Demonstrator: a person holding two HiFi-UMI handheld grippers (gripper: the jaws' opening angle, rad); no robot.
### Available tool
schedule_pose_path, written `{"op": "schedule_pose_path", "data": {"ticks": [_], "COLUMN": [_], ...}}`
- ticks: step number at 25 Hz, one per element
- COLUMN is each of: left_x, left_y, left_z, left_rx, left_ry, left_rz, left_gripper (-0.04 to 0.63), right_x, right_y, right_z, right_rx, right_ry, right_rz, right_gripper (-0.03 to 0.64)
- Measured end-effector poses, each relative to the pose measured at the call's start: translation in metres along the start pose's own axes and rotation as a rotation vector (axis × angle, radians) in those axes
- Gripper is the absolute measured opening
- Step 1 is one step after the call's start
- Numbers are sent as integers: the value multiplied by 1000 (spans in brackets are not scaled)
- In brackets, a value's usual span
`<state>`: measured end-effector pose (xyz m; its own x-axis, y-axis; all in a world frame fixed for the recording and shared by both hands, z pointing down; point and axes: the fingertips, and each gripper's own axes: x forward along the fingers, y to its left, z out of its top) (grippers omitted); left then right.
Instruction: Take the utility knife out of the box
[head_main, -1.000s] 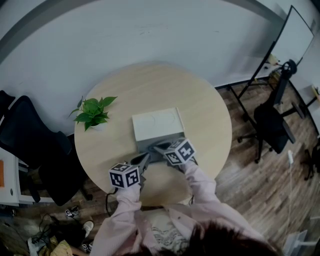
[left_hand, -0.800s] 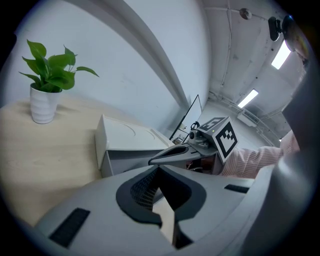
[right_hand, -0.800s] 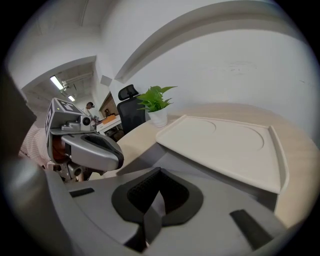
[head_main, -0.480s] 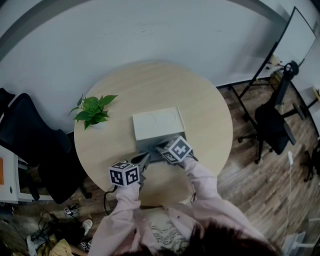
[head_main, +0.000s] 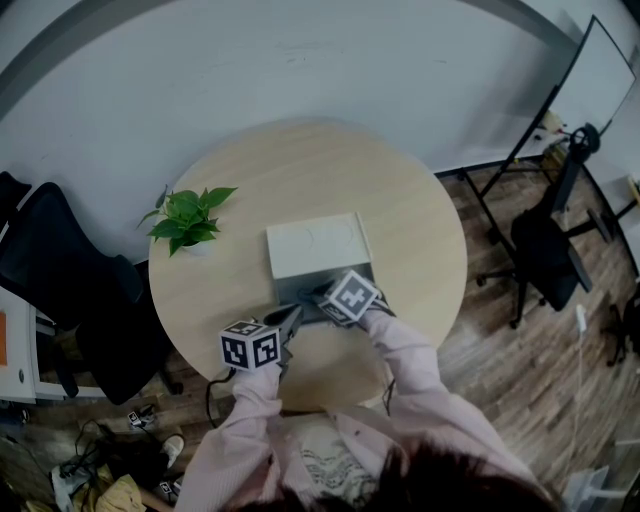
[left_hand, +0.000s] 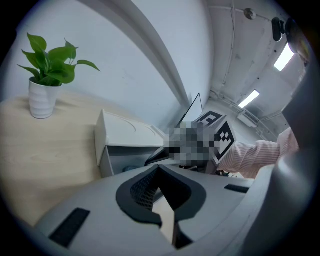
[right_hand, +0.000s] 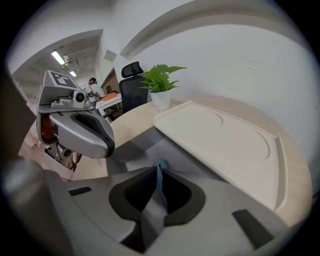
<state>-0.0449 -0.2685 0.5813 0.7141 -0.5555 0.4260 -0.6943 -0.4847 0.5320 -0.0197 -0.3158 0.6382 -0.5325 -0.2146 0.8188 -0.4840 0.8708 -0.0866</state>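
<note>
1. Right gripper (right_hand: 160, 172): I am holding it nose-down at the open near side of the box (head_main: 318, 245). Its jaws are opening. They are standing a narrow slot apart and are clamping nothing.

2. Left gripper (left_hand: 160, 169): I am holding it just short of the box, to the left of the right gripper. Its jaws are lying together at the tips, with nothing between them.

3. Knife (right_hand: 160, 164): it is lying inside the box, on the grey floor under the white top panel. Only a blue end is showing. That end is sitting straight ahead of the right jaw tips, in line with the slot, and a thin blue strip is showing through the slot itself. I cannot tell from this end which way the long axis is running.

4. Judgement: the right gripper is the nearer one, so the pick is falling to it. The knife is lying dead ahead of its tips, so a short push in along the jaw line should put the blue end between the pads.

5. Plant (head_main: 188, 222): it is standing on the table (head_main: 400, 200), well apart from the box on its left side.
</note>
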Motion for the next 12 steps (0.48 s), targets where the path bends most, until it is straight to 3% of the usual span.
{"op": "schedule_pose_path", "data": {"ticks": [12], "left_x": [2], "left_y": [0], "left_z": [-5], "left_rx": [-7], "left_ry": [15], "left_rz": [-1], "left_gripper": [6], "right_x": [4], "right_y": [3], "right_z": [1], "right_rx": [-36], "right_ry": [21], "right_rz": [-8], "right_gripper": [133]}}
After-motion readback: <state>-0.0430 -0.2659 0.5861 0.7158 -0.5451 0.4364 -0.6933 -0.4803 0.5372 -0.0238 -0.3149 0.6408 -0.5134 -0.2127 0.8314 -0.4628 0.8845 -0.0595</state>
